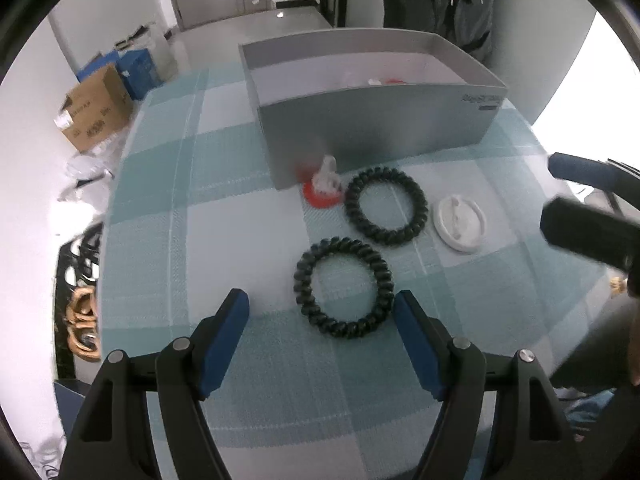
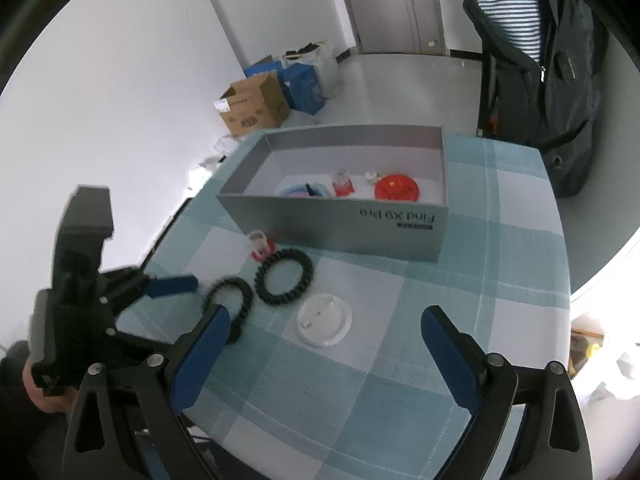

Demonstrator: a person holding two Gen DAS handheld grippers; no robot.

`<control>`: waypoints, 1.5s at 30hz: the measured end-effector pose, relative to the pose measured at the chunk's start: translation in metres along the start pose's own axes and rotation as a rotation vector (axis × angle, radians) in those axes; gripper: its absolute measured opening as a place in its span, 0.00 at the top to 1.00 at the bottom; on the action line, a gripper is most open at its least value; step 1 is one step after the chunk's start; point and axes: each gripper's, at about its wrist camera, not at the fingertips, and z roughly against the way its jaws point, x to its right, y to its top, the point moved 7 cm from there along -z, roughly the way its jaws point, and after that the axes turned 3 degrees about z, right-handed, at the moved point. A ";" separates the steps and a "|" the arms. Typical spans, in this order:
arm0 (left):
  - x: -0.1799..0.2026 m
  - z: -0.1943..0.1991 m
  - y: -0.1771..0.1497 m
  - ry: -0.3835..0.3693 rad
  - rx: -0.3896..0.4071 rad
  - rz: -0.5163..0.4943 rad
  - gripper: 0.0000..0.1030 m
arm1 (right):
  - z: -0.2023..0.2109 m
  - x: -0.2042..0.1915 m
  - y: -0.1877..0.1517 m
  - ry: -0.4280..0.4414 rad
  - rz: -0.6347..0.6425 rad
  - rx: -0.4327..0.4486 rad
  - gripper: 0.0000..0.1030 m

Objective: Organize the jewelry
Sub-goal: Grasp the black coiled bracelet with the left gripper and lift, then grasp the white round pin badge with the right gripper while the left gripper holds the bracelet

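Two black coiled bracelets lie on the checked cloth: the near one (image 1: 343, 287) (image 2: 230, 308) and the far one (image 1: 385, 205) (image 2: 285, 276). A small clear piece on a red base (image 1: 325, 184) (image 2: 260, 245) stands against the grey box (image 1: 372, 128) (image 2: 344, 228). A white round badge (image 1: 460, 224) (image 2: 324, 319) lies to the right. My left gripper (image 1: 322, 304) is open and empty, with the near bracelet just ahead between its fingers. My right gripper (image 2: 326, 322) is open and empty, hovering above the white badge. The box holds a red disc (image 2: 397, 188) and other small items.
The table's left edge drops to the floor, where cardboard and blue boxes (image 2: 256, 108) stand. A dark jacket over a chair (image 2: 540, 60) stands behind the table's far right corner. The right gripper also shows at the right edge of the left wrist view (image 1: 592, 216).
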 end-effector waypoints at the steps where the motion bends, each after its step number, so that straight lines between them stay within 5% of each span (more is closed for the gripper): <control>1: 0.000 -0.001 0.001 -0.005 -0.001 -0.001 0.31 | -0.001 0.000 -0.001 -0.008 0.001 -0.005 0.06; 5: 0.000 -0.002 0.004 -0.014 0.014 -0.010 0.35 | -0.007 0.004 -0.006 -0.029 0.008 -0.029 0.06; 8: 0.007 0.001 0.003 -0.035 0.015 -0.043 0.61 | -0.011 0.005 -0.009 -0.026 0.008 -0.050 0.07; 12: 0.008 0.004 0.002 -0.051 0.006 -0.027 0.76 | -0.017 0.003 -0.013 -0.034 0.032 -0.073 0.07; 26: -0.030 0.049 0.018 -0.121 0.113 0.162 0.76 | -0.041 -0.006 -0.015 -0.094 0.113 -0.113 0.34; 30: -0.042 0.052 0.030 -0.097 0.162 0.224 0.76 | -0.044 -0.016 -0.018 -0.168 0.220 -0.117 0.46; 32: -0.046 0.056 0.034 -0.083 0.188 0.240 0.76 | -0.042 -0.025 -0.018 -0.152 0.250 -0.111 0.60; 37: -0.055 0.063 0.044 -0.101 0.219 0.275 0.76 | -0.040 -0.028 -0.020 -0.151 0.255 -0.115 0.60; 45: -0.058 0.064 0.054 -0.114 0.230 0.303 0.76 | -0.030 -0.016 -0.018 -0.012 0.086 -0.135 0.60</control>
